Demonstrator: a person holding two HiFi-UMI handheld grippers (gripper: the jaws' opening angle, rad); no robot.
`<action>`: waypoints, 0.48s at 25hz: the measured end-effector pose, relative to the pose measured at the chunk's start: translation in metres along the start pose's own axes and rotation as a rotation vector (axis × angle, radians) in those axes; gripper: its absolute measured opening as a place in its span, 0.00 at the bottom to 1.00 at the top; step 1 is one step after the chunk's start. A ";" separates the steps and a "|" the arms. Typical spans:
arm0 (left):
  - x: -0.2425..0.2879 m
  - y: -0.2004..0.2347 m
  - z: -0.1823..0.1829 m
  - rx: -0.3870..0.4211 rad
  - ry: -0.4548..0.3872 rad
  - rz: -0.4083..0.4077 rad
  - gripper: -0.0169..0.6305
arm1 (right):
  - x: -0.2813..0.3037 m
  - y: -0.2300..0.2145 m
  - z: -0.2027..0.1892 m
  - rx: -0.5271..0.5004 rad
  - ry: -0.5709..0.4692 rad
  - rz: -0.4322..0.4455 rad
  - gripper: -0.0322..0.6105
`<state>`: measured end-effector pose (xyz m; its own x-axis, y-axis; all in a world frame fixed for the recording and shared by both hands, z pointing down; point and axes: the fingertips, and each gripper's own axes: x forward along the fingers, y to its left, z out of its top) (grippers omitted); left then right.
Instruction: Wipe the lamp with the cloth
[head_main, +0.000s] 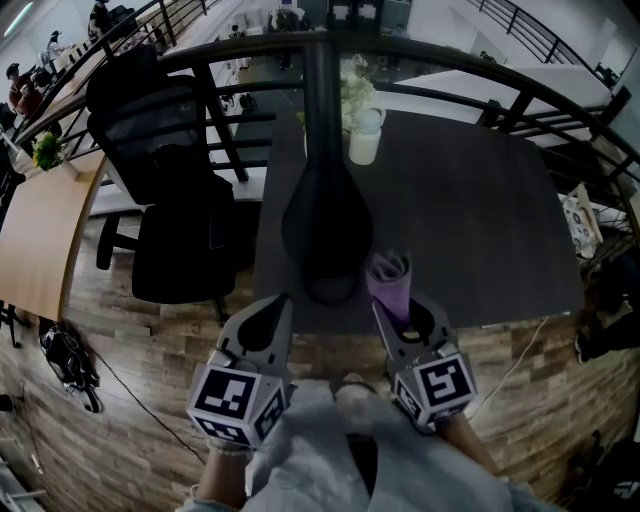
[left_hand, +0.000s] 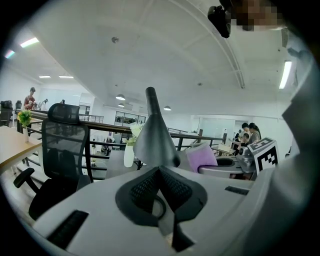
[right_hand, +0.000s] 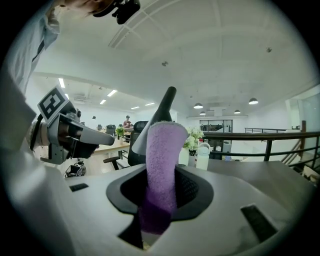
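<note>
The black lamp (head_main: 324, 228) stands on the dark table (head_main: 480, 210), its cone shade hanging low over the near edge. Just right of the shade, my right gripper (head_main: 398, 312) is shut on a rolled purple cloth (head_main: 390, 278) that sticks up from the jaws. In the right gripper view the cloth (right_hand: 161, 165) rises in front of the lamp (right_hand: 164, 106). My left gripper (head_main: 270, 308) hovers at the table's near edge, below and left of the shade, shut and holding nothing. The left gripper view shows the shade (left_hand: 154, 141) close ahead and the cloth (left_hand: 202, 157) to its right.
A white bottle (head_main: 364, 136) and a vase of flowers (head_main: 352, 92) stand behind the lamp. A black office chair (head_main: 170, 190) sits left of the table, with a wooden desk (head_main: 40, 235) beyond it. A black railing (head_main: 470, 70) runs behind the table.
</note>
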<state>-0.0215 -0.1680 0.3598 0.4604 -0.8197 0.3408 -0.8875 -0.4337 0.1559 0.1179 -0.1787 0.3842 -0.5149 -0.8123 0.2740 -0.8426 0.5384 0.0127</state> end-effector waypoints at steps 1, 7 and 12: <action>0.000 0.000 0.001 0.001 -0.002 0.001 0.03 | 0.000 -0.001 0.000 -0.002 -0.001 -0.002 0.23; 0.001 0.000 0.000 -0.005 0.005 -0.001 0.03 | 0.001 -0.003 0.003 -0.016 -0.001 -0.003 0.23; 0.002 -0.003 -0.001 -0.002 0.006 -0.010 0.03 | 0.000 -0.001 -0.002 -0.007 0.021 -0.003 0.23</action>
<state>-0.0181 -0.1681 0.3608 0.4688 -0.8131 0.3450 -0.8831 -0.4407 0.1611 0.1187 -0.1788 0.3859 -0.5091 -0.8088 0.2945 -0.8429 0.5378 0.0199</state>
